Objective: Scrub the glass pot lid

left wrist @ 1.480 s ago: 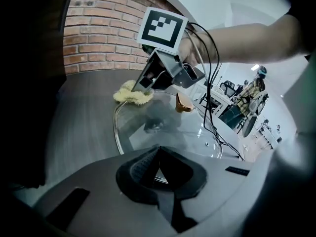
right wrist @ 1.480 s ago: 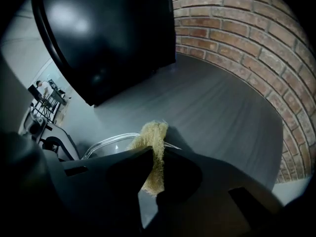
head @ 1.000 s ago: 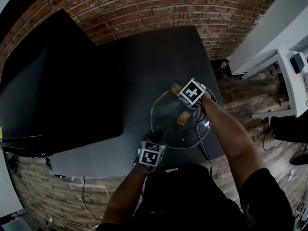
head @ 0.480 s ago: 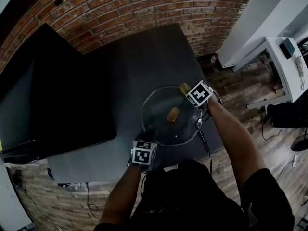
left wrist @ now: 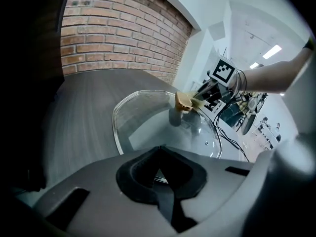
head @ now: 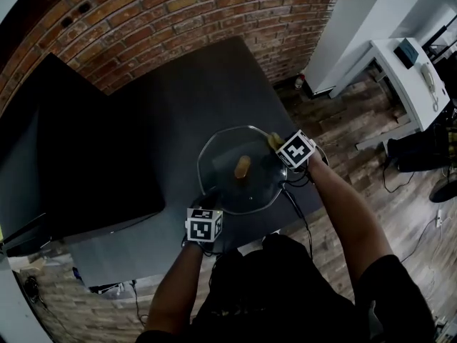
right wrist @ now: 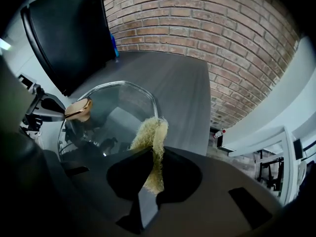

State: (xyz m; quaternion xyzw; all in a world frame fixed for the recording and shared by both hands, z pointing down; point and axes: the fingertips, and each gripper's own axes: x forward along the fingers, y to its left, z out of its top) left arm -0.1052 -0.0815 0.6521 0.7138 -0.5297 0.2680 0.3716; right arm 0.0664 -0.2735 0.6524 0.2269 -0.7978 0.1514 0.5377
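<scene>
The round glass pot lid with its tan knob lies near the front right corner of the dark table. My left gripper is shut on the lid's near rim. At the far right rim my right gripper is shut on a yellow fibrous scrub pad, which rests against the glass. The left gripper view shows the knob with the pad and the right gripper just beyond it. In the right gripper view the lid and knob sit left of the pad.
A large black panel covers the table's left side, and a brick wall runs behind. The table's edge is close to the lid on the right, with cables hanging there. A white desk stands on the wooden floor.
The right gripper and its pad have slid along the lid's rim, from the far edge round toward the right side. The left gripper keeps its hold on the near rim. The head view has shifted.
</scene>
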